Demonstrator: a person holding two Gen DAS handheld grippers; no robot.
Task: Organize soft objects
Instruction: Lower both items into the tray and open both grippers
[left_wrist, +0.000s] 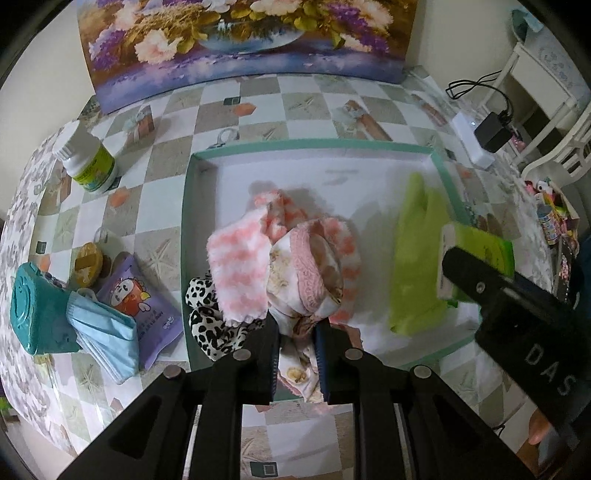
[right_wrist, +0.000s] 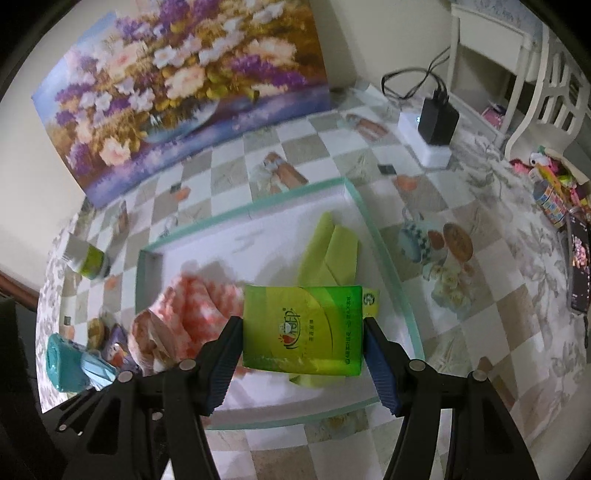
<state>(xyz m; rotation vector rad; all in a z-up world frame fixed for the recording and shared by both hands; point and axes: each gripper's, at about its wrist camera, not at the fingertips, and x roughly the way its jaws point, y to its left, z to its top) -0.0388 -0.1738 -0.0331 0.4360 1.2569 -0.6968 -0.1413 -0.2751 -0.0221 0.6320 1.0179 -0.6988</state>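
While the left gripper (left_wrist: 295, 347) pinches a flowered cloth (left_wrist: 295, 295) in nearly shut jaws above the near edge of the box (left_wrist: 186, 221), that cloth hangs partly over the rim, so letting go here could leave its tail outside on the table. It also touches the pink fuzzy socks (left_wrist: 240, 266) and the leopard cloth (left_wrist: 207, 317) already in the box, and could drag them askew. With the right gripper (right_wrist: 303, 343) clamping a green tissue pack (right_wrist: 303, 328) in wide jaws over the green cloth (right_wrist: 332, 251) near the right wall, a careless drop may rumple that cloth or catch the rim.
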